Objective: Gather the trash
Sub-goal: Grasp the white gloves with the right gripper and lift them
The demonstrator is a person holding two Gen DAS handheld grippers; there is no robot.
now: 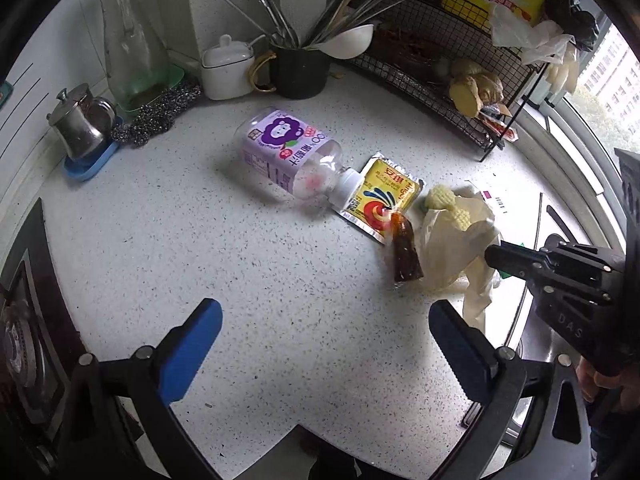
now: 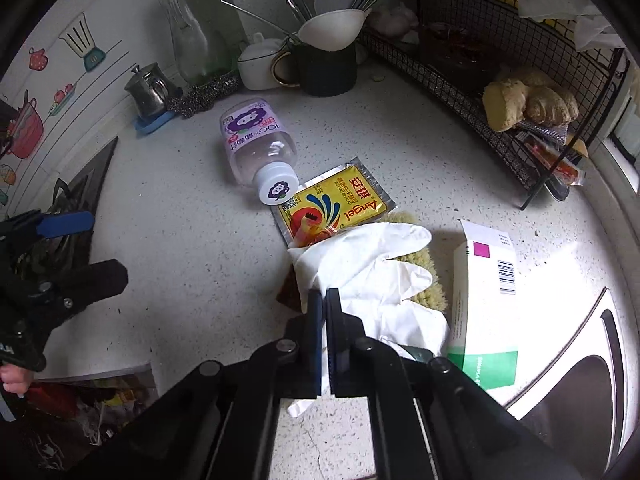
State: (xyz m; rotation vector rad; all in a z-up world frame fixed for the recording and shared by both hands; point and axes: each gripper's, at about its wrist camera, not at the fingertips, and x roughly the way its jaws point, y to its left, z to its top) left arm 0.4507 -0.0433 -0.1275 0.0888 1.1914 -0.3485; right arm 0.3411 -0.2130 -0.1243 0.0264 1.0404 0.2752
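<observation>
Trash lies on the speckled counter: an empty purple-label bottle on its side, a yellow Angel packet, a brown sauce sachet, a corn cob piece and a white and green carton. My right gripper is shut on a white disposable glove that drapes over the sachet and cob. It also shows in the left wrist view. My left gripper is open and empty, above bare counter in front of the trash.
A black wire rack with ginger stands at the back right. A utensil mug, white sugar pot, glass carafe, steel wool and metal jug line the back wall. A gas stove is left, a sink right.
</observation>
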